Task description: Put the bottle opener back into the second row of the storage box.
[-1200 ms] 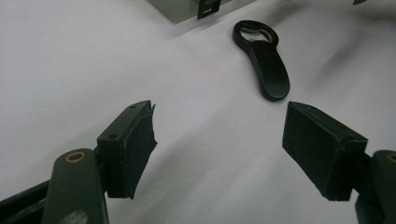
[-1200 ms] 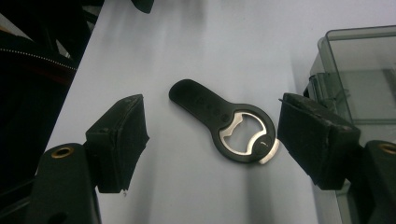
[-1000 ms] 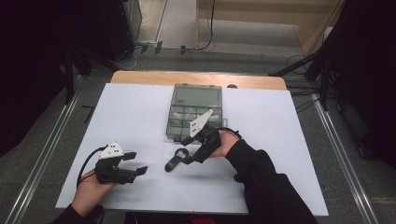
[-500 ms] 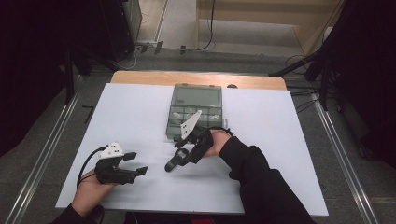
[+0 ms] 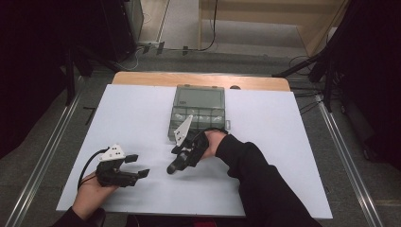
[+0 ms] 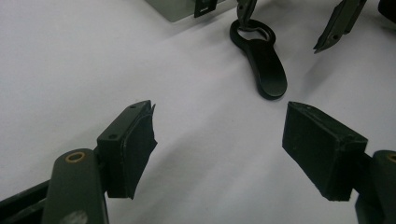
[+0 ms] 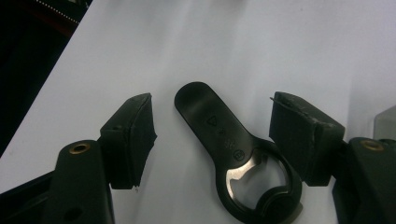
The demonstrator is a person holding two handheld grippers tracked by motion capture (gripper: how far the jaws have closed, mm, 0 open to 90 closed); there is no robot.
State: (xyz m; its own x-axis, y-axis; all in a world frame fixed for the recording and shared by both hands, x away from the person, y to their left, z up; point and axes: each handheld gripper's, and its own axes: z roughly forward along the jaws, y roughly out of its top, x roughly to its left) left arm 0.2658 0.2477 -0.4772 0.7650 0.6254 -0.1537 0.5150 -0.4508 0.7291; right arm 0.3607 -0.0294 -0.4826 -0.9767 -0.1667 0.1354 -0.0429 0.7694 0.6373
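A black bottle opener (image 7: 219,126) with a metal ring end lies flat on the white table. My right gripper (image 7: 212,103) is open, one jaw on each side of the opener's handle and neither touching it. From above, the right gripper (image 5: 183,157) sits just in front of the case, with the opener (image 5: 172,167) poking out toward the left. My left gripper (image 5: 140,165) rests open near the front left with nothing between its fingers. In the left gripper view, the left gripper (image 6: 219,116) faces the opener (image 6: 266,70) a short way off.
A grey-green compartment case (image 5: 198,97) lies at the middle back of the white table (image 5: 265,123), its corner (image 6: 177,7) just beyond the opener. A wooden edge runs along the far side. Open white surface lies on both sides.
My right gripper has moved left and down from beside the case until its open jaws straddle the opener. The opener and my left gripper have stayed put.
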